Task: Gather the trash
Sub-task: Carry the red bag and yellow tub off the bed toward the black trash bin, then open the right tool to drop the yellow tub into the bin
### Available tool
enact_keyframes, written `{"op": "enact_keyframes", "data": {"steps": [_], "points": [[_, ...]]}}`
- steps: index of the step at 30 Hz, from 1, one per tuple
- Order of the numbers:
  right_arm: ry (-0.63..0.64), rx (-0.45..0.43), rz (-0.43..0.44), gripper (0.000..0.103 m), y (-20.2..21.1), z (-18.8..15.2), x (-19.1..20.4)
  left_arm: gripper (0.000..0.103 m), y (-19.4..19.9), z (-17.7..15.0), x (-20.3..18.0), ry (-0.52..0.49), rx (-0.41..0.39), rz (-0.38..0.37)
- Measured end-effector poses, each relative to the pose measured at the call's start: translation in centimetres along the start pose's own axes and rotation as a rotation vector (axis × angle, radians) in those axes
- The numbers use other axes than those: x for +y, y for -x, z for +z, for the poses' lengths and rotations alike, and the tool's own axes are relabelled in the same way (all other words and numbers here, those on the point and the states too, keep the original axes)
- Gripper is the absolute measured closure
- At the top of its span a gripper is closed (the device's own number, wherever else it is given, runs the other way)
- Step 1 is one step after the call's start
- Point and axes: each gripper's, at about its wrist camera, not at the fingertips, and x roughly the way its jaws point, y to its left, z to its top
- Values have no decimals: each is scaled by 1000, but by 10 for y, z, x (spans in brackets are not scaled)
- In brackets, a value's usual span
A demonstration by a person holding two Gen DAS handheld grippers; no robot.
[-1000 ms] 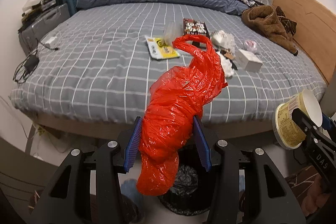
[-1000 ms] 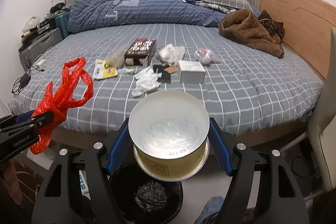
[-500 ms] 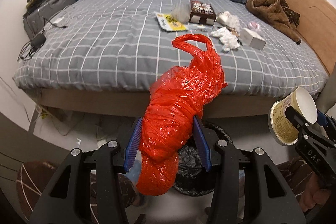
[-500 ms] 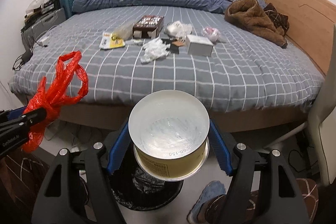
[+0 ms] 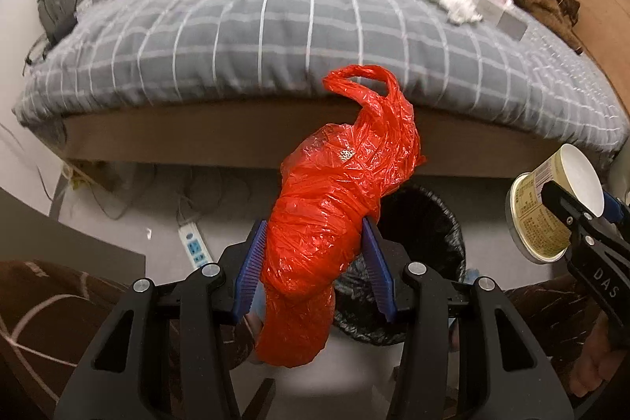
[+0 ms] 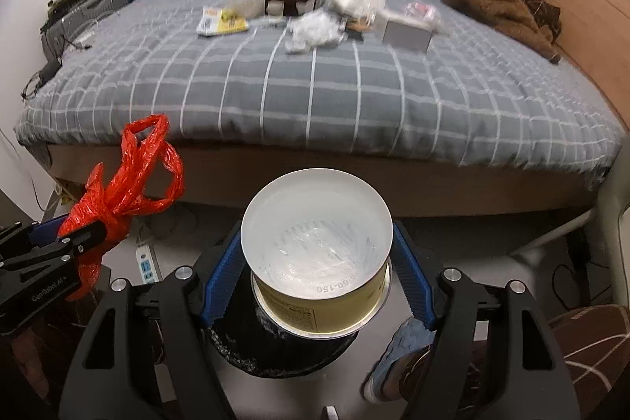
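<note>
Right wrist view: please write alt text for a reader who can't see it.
The right claw grips an empty yellow paper cup above a black-lined trash bin. Beyond lies a gray checked bed strewn with litter; the left claw holds a red plastic bag.

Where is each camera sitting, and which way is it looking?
Left wrist: on the left gripper, looking past its red bag down at the bin and bed; the person's patterned trousers show.
Right wrist: on the right gripper, looking over its yellow cup at the bed; a blue shoe shows.
Shared: bag, cup, bin, bed, and each other's gripper.
</note>
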Motion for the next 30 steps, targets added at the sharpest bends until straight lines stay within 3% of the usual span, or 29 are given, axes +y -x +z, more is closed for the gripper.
{"op": "enact_keyframes", "data": {"steps": [13, 27, 30], "points": [[-10, 140, 46, 34, -71, -22, 22, 56, -65, -11, 10, 16, 70, 62], [21, 201, 52, 34, -111, -29, 42, 56, -82, -20, 16, 12, 109, 75], [34, 186, 22, 20, -119, -29, 46, 56, -83, -22, 17, 18, 118, 78]]}}
